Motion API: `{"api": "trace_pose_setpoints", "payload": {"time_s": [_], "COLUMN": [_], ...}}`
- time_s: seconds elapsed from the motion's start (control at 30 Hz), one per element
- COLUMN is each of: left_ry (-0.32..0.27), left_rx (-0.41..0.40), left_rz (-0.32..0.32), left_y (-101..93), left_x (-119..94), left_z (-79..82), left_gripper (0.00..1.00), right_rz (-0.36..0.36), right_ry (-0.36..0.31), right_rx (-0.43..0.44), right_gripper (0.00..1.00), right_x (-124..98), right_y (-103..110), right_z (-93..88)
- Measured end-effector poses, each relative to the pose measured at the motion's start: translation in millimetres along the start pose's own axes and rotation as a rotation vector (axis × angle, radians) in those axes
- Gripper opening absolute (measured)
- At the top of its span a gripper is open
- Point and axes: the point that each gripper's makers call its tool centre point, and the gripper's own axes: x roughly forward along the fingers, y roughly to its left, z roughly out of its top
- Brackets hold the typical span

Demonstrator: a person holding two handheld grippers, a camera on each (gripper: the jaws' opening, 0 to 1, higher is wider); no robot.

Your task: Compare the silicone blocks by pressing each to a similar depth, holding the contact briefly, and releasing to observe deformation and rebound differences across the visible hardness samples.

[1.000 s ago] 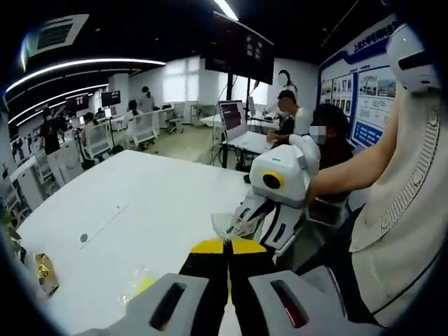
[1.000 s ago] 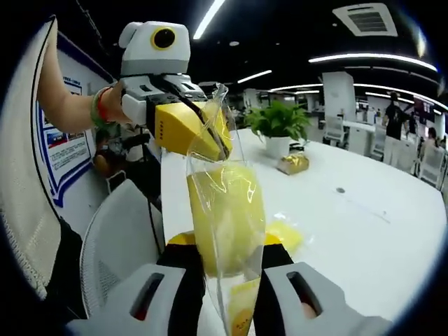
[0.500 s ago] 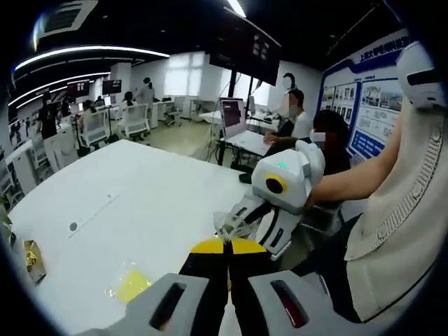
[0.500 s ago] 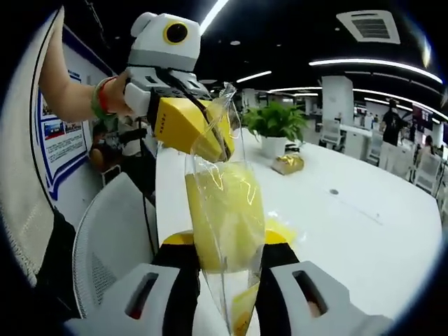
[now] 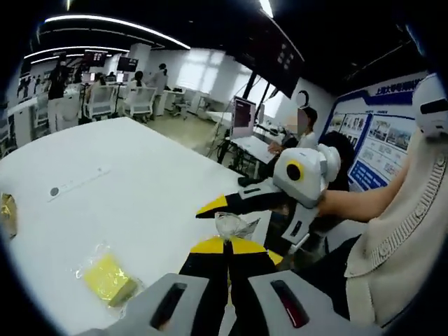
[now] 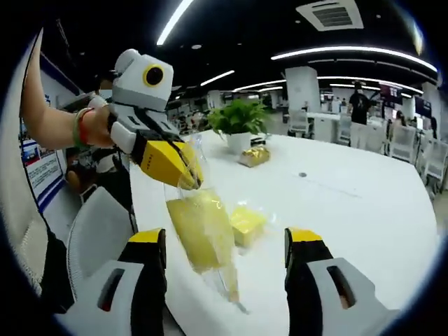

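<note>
Above the white worktop (image 6: 364, 210), the left tongs (image 6: 183, 168) pinch shut on a clear bag holding a yellow silicone block (image 6: 197, 232); the right tongs (image 6: 227, 245) gape empty. Another bagged block (image 5: 108, 274) lies below. Both are still wrapped, so pressing seems not yet begun.

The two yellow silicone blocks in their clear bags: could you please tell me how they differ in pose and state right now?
The hanging bagged block dangles in the air, its bag top pinched by the shut left gripper; the bagged block on the table lies flat on the white table, untouched. The open right gripper holds neither. Both are yellow, in clear plastic bags.
</note>
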Motion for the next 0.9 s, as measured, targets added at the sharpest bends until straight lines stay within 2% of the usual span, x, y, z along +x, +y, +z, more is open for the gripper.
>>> {"api": "trace_pose_setpoints", "payload": {"time_s": [0.13, 0.2, 0.23, 0.37, 0.47, 0.6, 0.67, 0.73, 0.77, 0.8, 0.83, 0.9], "left_ry": [-0.026, -0.040, -0.050, -0.048, -0.055, -0.086, -0.095, -0.114, -0.119, -0.144, -0.149, -0.151], "left_rx": [-0.067, -0.134, -0.145, -0.168, -0.204, -0.301, -0.312, -0.369, -0.382, -0.392, -0.422, -0.427], "left_rz": [0.032, 0.029, 0.042, 0.044, 0.041, 0.019, 0.032, 0.076, 0.077, 0.124, 0.135, 0.158], "left_y": [19.4, 26.7, 35.7, 50.2, 57.3, 65.8, 74.9, 87.7, 91.5, 105.4, 111.7, 124.4], "left_x": [18, 27, 34, 57, 74, 96, 104, 109, 111, 111, 111, 112], "left_z": [-4.9, -6.6, -7.2, -10.0, -9.8, -7.5, -8.8, -10.9, -12.0, -11.4, -12.2, -13.9], "left_gripper": [0.00, 0.00, 0.00, 0.00, 0.00, 0.00, 0.00, 0.00, 0.00, 0.00, 0.00, 0.00], "right_rz": [-0.043, -0.060, -0.074, -0.102, -0.115, -0.137, -0.140, -0.135, -0.133, -0.131, -0.130, -0.126], "right_ry": [0.014, 0.019, 0.017, 0.021, 0.034, 0.040, 0.038, 0.047, 0.053, 0.058, 0.064, 0.069], "right_rx": [0.063, 0.082, 0.093, 0.126, 0.143, 0.183, 0.201, 0.216, 0.223, 0.226, 0.228, 0.243], "right_gripper": [0.63, 0.62, 0.62, 0.61, 0.60, 0.60, 0.60, 0.59, 0.59, 0.59, 0.59, 0.58], "right_x": [-29, -41, -49, -64, -71, -77, -78, -78, -78, -77, -77, -76], "right_y": [-12, -15, -16, -18, -19, -23, -21, -17, -17, -16, -16, -17], "right_z": [-11.8, -16.7, -18.4, -24.8, -31.6, -40.0, -43.0, -48.1, -50.8, -53.1, -56.2, -58.9]}}
